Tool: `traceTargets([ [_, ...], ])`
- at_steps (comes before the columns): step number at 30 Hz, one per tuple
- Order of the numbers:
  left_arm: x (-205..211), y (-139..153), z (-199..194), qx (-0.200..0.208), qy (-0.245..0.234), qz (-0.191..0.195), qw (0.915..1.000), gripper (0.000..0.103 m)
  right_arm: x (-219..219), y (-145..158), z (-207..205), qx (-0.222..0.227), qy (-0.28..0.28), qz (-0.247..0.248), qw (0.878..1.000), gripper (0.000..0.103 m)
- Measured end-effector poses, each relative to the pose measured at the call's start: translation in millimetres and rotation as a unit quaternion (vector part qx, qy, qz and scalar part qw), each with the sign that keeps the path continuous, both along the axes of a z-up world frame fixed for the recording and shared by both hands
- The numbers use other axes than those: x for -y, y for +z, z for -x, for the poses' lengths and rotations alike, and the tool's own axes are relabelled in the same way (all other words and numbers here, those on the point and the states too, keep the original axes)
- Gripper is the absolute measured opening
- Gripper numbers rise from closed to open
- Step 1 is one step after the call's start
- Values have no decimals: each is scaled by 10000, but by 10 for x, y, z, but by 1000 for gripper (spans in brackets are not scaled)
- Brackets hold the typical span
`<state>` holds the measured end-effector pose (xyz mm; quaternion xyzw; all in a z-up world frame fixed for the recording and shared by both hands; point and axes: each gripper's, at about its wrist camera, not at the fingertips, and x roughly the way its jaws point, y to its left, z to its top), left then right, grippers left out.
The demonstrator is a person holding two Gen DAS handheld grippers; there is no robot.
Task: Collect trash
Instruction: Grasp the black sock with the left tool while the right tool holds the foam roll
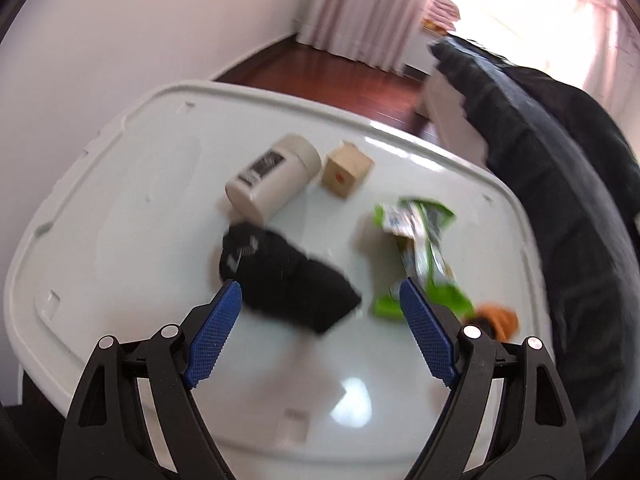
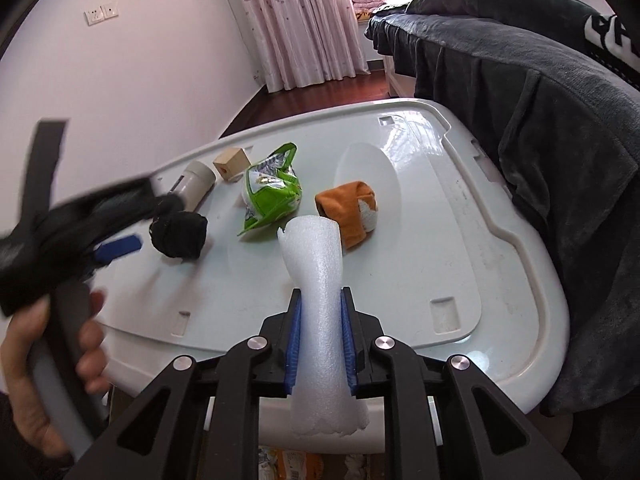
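Note:
My right gripper (image 2: pixel 320 312) is shut on a white foam roll (image 2: pixel 320 296), held above the near edge of the white plastic lid (image 2: pixel 440 216). My left gripper (image 1: pixel 320 300) is open and empty, its blue pads either side of a black sock bundle (image 1: pixel 288 276), just above the lid (image 1: pixel 120 200). It shows at the left of the right wrist view (image 2: pixel 120 246), beside the black bundle (image 2: pixel 180 234). A green snack wrapper (image 1: pixel 420 248) (image 2: pixel 272 192) lies right of the bundle.
A beige cylinder jar (image 1: pixel 272 180) (image 2: pixel 196 184) and a small wooden cube (image 1: pixel 346 174) (image 2: pixel 230 164) lie at the far side. An orange-and-white sock (image 2: pixel 352 212) (image 1: pixel 498 320) lies right of the wrapper. A dark blanket on a bed (image 2: pixel 520 80) borders the right.

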<state>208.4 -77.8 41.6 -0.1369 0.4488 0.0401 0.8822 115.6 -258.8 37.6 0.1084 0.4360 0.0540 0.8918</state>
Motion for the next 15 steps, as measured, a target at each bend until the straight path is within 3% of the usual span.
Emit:
traceTargets([
  [6, 56, -229, -301, -307, 559, -794, 9948, 79, -36, 0, -13, -10, 102, -90, 9999, 19],
  [10, -27, -358, -324, -383, 546, -1074, 9920, 79, -54, -20, -30, -47, 131, -129, 9998, 19],
  [13, -120, -489, -298, -501, 464, -1027, 9924, 78, -47, -21, -44, -51, 122, -144, 9998, 19],
  [14, -165, -552, -290, -586, 436, -930, 9930, 73, -46, -23, -45, -54, 117, -147, 9998, 19],
  [15, -210, -548, -243, -423, 427, -824, 9948, 66, -42, -26, -46, -60, 112, -149, 9998, 19],
])
